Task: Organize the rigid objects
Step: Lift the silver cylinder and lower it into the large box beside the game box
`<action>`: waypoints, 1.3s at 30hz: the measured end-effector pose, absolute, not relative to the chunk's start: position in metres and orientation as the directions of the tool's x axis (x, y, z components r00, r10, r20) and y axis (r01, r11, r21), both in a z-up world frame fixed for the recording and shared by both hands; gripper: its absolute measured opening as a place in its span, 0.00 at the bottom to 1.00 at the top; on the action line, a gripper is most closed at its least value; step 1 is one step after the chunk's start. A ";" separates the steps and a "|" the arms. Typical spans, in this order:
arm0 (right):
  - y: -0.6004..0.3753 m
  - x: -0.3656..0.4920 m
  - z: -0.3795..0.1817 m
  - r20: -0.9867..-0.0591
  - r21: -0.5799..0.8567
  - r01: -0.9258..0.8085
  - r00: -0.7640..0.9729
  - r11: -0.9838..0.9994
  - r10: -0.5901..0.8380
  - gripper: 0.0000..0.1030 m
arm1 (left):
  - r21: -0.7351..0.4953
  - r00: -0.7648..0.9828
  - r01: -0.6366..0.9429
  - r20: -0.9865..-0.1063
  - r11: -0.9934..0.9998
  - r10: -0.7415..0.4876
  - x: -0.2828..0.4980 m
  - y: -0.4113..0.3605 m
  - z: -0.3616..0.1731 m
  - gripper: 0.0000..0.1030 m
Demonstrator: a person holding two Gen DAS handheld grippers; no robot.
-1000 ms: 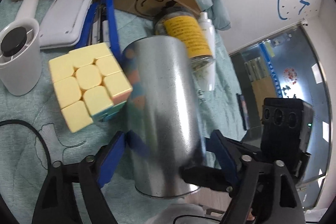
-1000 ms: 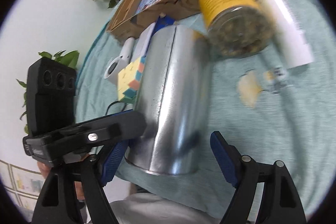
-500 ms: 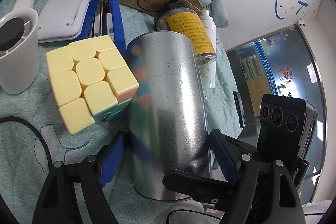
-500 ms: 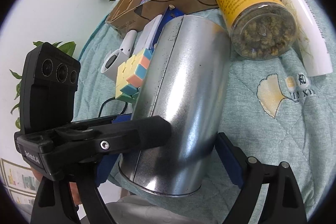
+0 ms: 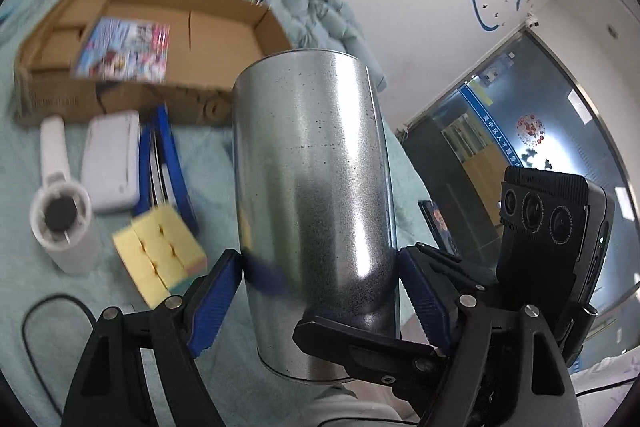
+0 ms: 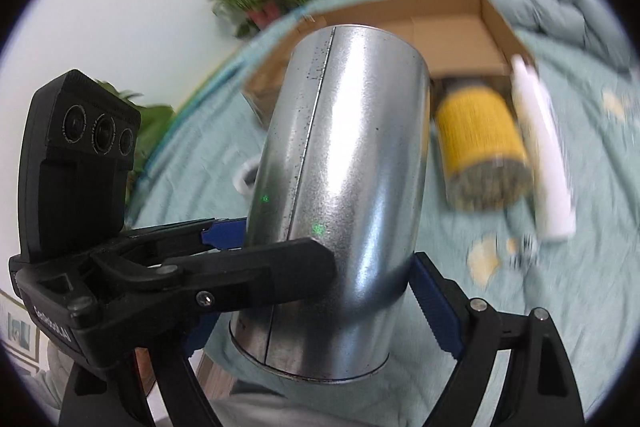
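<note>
Metal can held up off the teal cloth w/ both grippers: left gripper & right gripper each clamp its lower half, jaws wide. Cardboard box at 11 o'clock, yellow cube at 9.

Black angular left tool and right tool, blue ribbed pads, silver screws, perhaps a grey sleeve.
</note>
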State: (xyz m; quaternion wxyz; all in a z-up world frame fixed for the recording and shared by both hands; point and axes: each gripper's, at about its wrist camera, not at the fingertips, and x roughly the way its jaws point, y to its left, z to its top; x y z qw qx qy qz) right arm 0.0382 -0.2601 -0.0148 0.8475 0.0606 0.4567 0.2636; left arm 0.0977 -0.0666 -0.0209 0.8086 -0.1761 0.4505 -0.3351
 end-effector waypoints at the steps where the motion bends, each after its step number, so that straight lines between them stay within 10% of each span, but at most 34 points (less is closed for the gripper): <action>1: -0.258 0.041 -0.008 -0.732 0.336 -0.409 0.454 0.849 0.508 0.84 | -0.577 0.380 0.390 -0.609 0.717 -0.696 0.100 -0.067 -0.014 0.76; 26: -0.226 0.181 0.045 -0.727 0.289 -0.491 0.447 0.822 0.522 0.84 | -0.552 0.422 0.381 -0.610 0.742 -0.670 0.287 -0.038 0.050 0.76; 39: -0.235 0.273 -0.009 -0.834 0.344 -0.390 0.291 0.854 0.469 0.84 | -0.652 0.269 0.249 -0.664 0.716 -0.698 0.403 -0.053 -0.027 0.76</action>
